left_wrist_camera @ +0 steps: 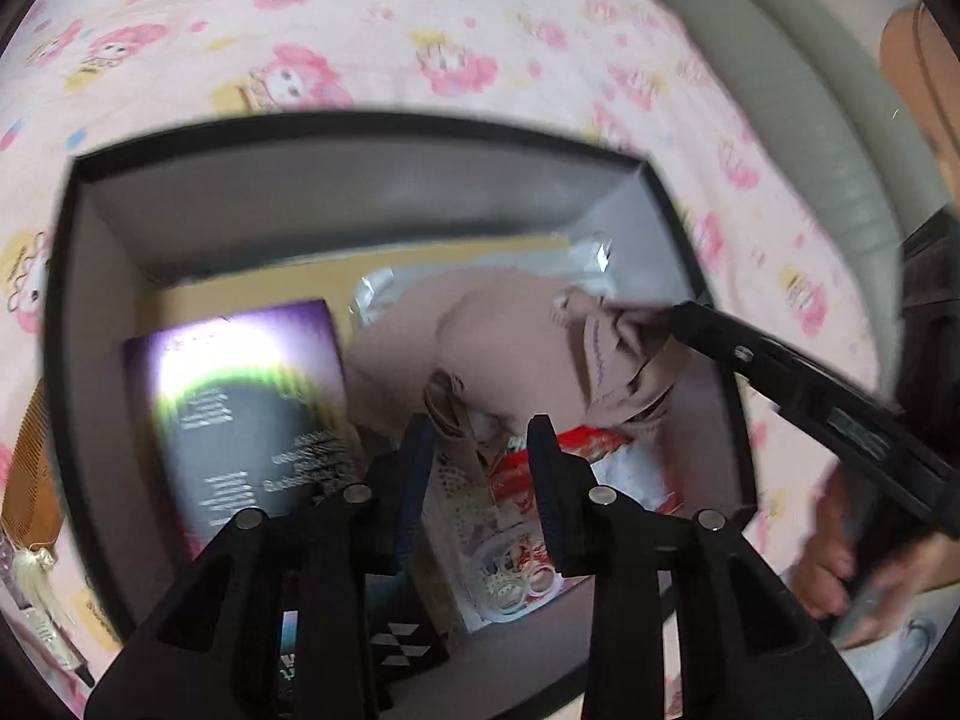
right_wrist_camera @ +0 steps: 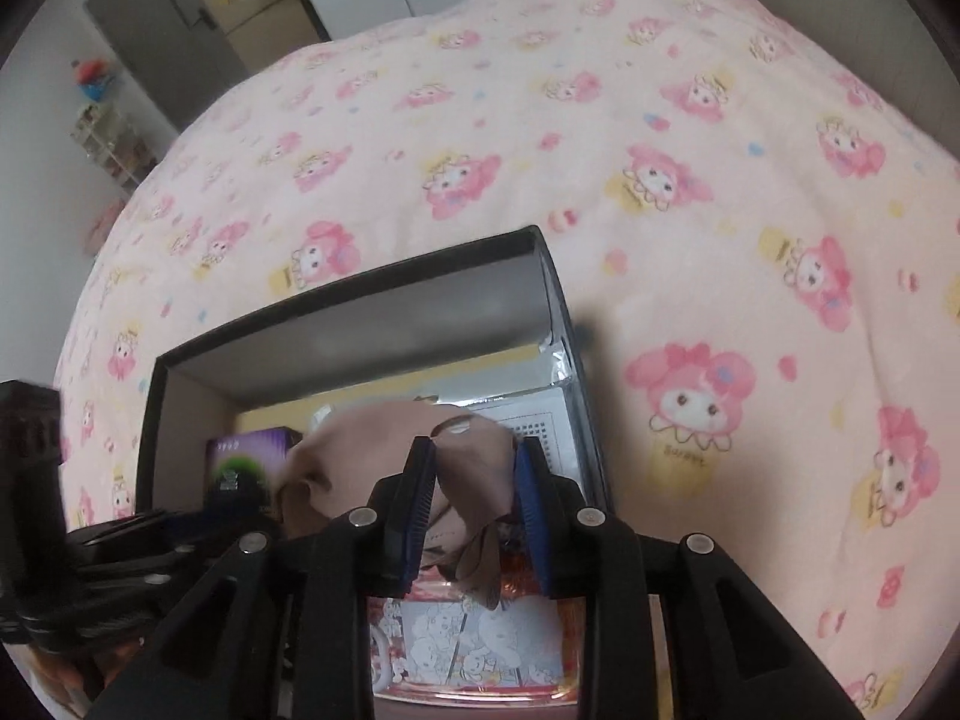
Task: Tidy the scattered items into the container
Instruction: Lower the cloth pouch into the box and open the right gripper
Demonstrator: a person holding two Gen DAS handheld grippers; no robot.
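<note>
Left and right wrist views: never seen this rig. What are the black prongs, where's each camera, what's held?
No robot: a person holds a two-finger gripper in each hand, with a fisheye camera looking along the fingers. The left gripper is open above the black box, which sits on a pink cartoon-print blanket. The right gripper has the beige cloth between its fingers, over the box; whether it pinches is unclear. Inside lie a purple box, a red-patterned packet and a silver pouch.
</note>
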